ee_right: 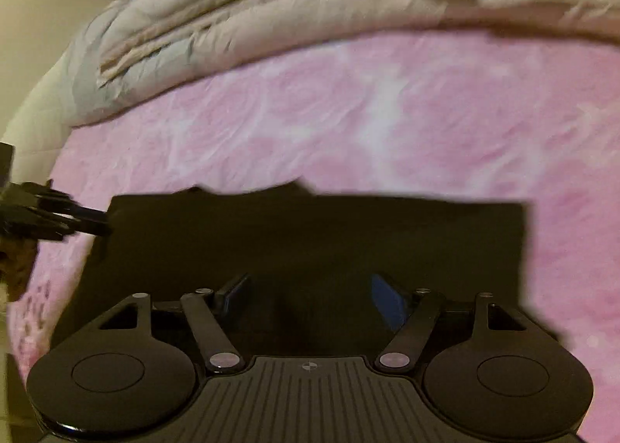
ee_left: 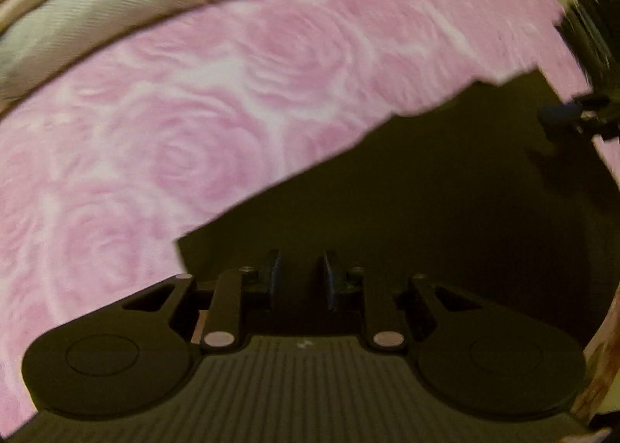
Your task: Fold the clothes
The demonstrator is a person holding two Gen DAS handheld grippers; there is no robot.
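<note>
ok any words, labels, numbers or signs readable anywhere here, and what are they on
No readable text in either view.
Left gripper body: one small pale mark, too blurred to read.
Right gripper body: a small round crosshair sign, no letters.
Dark garment: no label or print showing.
Pink rose-print sheet and beige bedding: pattern only, no words.

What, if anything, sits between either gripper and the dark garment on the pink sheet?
Nothing visible. The dark garment lies flat directly under the open right gripper and the left gripper; the beige blanket sits beyond it.
</note>
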